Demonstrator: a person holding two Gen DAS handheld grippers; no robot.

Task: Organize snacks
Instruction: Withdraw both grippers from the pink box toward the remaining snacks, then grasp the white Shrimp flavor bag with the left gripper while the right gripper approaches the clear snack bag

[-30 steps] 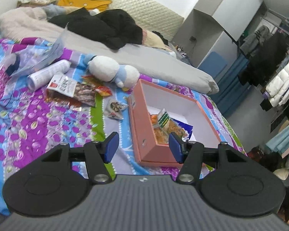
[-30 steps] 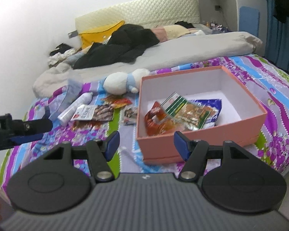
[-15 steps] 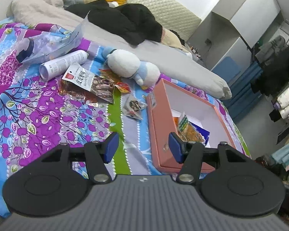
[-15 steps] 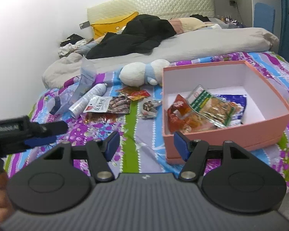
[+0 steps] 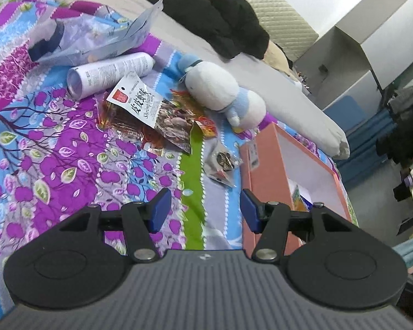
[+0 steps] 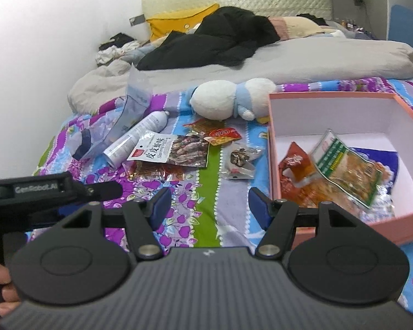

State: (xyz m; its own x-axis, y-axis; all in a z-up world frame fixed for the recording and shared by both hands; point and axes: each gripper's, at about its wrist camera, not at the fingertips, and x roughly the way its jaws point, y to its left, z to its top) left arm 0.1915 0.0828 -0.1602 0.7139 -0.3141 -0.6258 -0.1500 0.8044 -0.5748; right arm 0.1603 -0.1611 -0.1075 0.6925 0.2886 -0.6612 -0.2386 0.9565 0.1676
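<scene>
On the bedspread (image 5: 41,165), several snack packets lie loose just beside the pink box (image 6: 275,148) — the box's open top already holds a few, so it is presumably the collecting place. Left gripper (image 5: 203,210) and right gripper (image 6: 209,207) both hang with jaws spread, holding nothing. A small clear packet (image 5: 220,163) lies just beyond the left jaws, near the box wall; the shrimp packet (image 5: 148,110) sits farther off.

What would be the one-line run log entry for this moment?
left gripper: open, empty | right gripper: open, empty | pink box: holds snack packets | shrimp snack packet: on bedspread
</scene>
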